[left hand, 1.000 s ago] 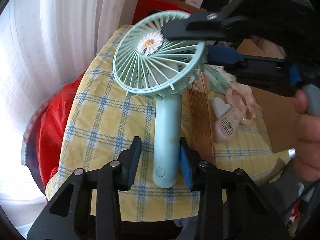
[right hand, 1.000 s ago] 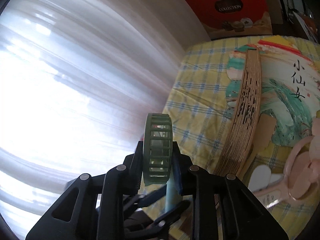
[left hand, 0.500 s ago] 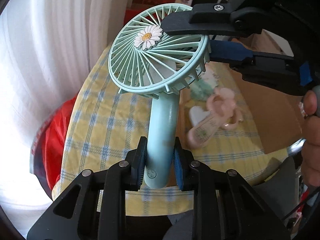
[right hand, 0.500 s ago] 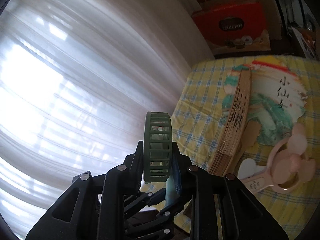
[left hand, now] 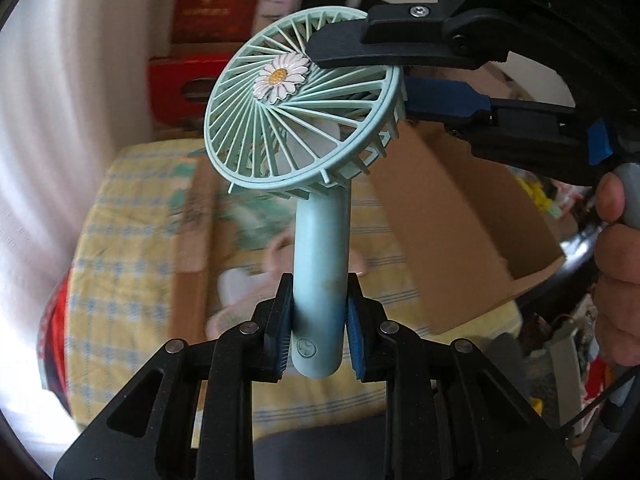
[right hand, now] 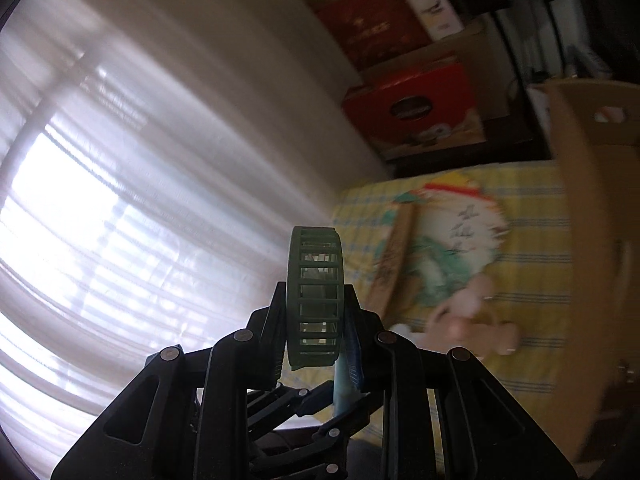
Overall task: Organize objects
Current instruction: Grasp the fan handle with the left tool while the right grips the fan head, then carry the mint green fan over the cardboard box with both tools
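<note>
A light-blue handheld fan (left hand: 320,264) with a daisy on its round grille is held in the air above the table. My left gripper (left hand: 320,332) is shut on its handle near the bottom end. My right gripper (left hand: 372,68) is shut on the grille's rim, one finger above and one below. In the right wrist view the grille (right hand: 314,296) shows edge-on between the right gripper (right hand: 316,320) fingers. A pink handheld fan (right hand: 476,320) and a painted paper folding fan (right hand: 444,248) lie on the yellow checked tablecloth (right hand: 532,248) below.
An open cardboard box (left hand: 460,232) stands at the table's right side; it also shows in the right wrist view (right hand: 592,208). White curtains (right hand: 140,184) hang on the left. Red gift boxes (right hand: 416,112) are stacked behind the table.
Both grippers have lifted the blue fan higher and carried it right, toward the cardboard box. The left gripper, open around the handle a second ago, closed on it.
</note>
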Demonstrator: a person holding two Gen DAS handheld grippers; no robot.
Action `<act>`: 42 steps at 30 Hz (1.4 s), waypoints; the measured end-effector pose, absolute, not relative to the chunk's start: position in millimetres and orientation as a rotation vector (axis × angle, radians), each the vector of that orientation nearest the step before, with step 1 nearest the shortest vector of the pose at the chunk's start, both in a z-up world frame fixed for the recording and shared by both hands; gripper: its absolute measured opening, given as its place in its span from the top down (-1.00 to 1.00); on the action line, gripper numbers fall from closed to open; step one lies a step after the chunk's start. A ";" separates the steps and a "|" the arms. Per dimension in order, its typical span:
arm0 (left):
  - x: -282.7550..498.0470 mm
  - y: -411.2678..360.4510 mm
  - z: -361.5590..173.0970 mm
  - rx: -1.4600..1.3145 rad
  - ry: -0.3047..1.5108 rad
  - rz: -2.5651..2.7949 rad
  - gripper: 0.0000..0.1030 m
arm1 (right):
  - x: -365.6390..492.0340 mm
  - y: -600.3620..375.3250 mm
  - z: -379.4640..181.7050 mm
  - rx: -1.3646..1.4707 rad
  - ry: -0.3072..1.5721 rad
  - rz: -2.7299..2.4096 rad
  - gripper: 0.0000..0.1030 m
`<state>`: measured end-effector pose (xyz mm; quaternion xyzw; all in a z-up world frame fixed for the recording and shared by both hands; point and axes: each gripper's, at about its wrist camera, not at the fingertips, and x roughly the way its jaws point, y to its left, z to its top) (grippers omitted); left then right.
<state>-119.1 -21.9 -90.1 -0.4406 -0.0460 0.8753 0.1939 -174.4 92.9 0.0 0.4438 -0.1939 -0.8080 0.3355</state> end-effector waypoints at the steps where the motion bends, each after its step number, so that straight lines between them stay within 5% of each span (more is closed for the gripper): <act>1: -125.3 -12.2 -85.8 -1.232 -0.124 2.441 0.57 | -173.5 101.9 2.5 1.154 -0.508 -2.124 0.53; 21: -119.9 163.6 -59.4 -1.167 0.100 2.214 0.58 | -166.7 294.8 18.4 1.122 -0.825 -2.293 0.52; 42: -144.1 250.4 -117.8 -1.351 0.292 2.072 0.58 | -190.4 382.4 -48.5 1.265 -1.022 -2.297 0.53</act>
